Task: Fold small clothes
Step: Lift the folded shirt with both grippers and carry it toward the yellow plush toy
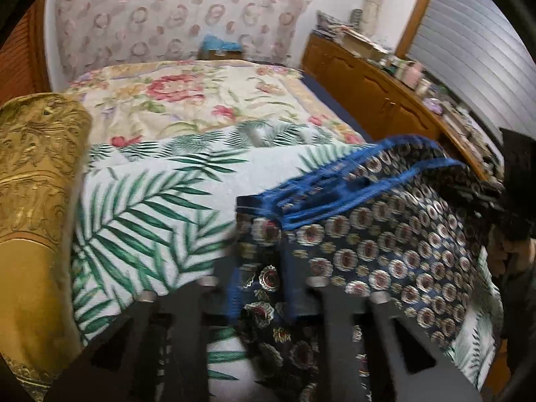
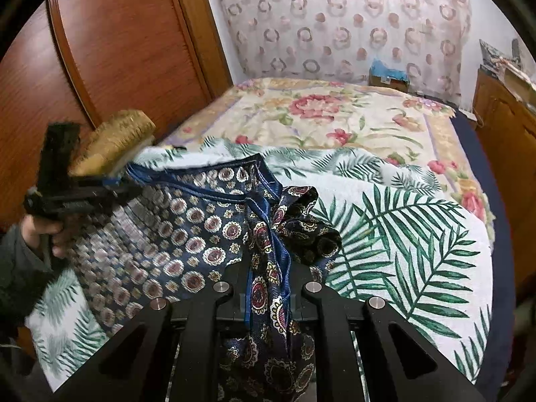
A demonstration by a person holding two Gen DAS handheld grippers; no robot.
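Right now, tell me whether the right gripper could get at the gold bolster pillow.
Probably not: the right gripper is shut on the patterned garment, and the left gripper sits before the gold bolster pillow.

The navy medallion-print cloth garment with blue trim (image 2: 187, 221) hangs above the white palm-leaf towel (image 2: 402, 251), which lies on the cream floral bedspread (image 2: 335, 114). The golden embossed bolster cushion (image 2: 117, 134) sits at ten o'clock, the wooden cabinet (image 1: 368, 90) at two o'clock beside the bed.
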